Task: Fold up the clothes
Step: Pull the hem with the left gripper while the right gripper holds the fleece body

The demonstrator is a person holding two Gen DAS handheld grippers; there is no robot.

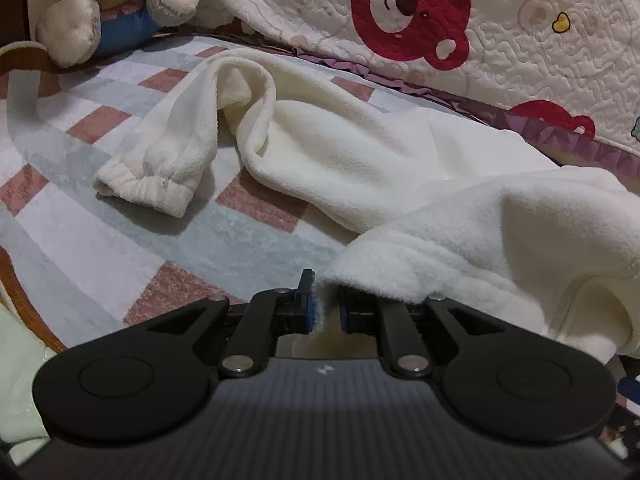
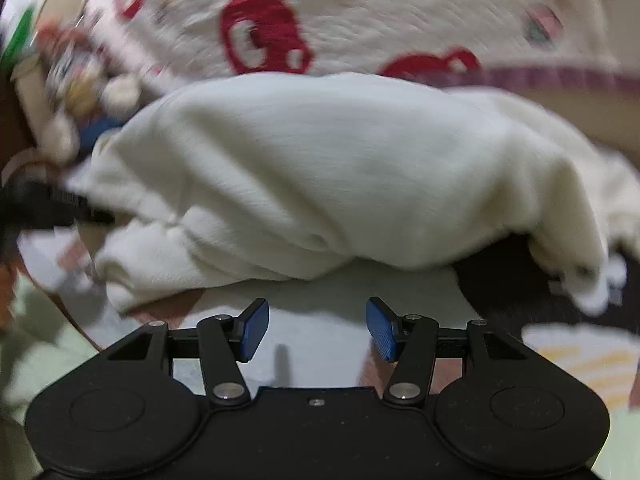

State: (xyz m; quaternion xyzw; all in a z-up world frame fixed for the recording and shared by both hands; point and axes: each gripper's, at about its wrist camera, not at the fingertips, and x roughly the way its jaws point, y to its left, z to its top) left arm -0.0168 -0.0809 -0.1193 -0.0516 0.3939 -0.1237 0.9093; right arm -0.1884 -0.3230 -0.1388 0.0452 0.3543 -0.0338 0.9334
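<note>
Nearest in the left wrist view: left gripper point(image 1: 325, 312), blue pads pinched on an edge of the cream fleece garment point(image 1: 400, 168), fabric bunched between and over the right-hand finger. Lifted fold of fleece rising to the right of the pinch, draped in a hump. Beyond it, the rest of the garment spread across a checked rug point(image 1: 120, 208) in grey, white and rust squares. One sleeve point(image 1: 168, 152) bent back on itself, ribbed cuff lying flat on the rug to the left. Farther back, a quilted blanket point(image 1: 520, 40) printed with red bears, edged in a purple ruffle, touching the garment's far side. At far left rear, a plush toy point(image 1: 120, 8) with pale paws and blue body.

Nearest in the right wrist view, heavily blurred: right gripper point(image 2: 318, 328), blue pads spread wide, nothing between them, over pale rug point(image 2: 320, 288). Just ahead, the white fleece garment point(image 2: 340, 168) raised in a broad mound, lower edge hanging clear at the right. Behind, the bear blanket point(image 2: 360, 20); plush toy point(image 2: 80, 92) smeared at left.
</note>
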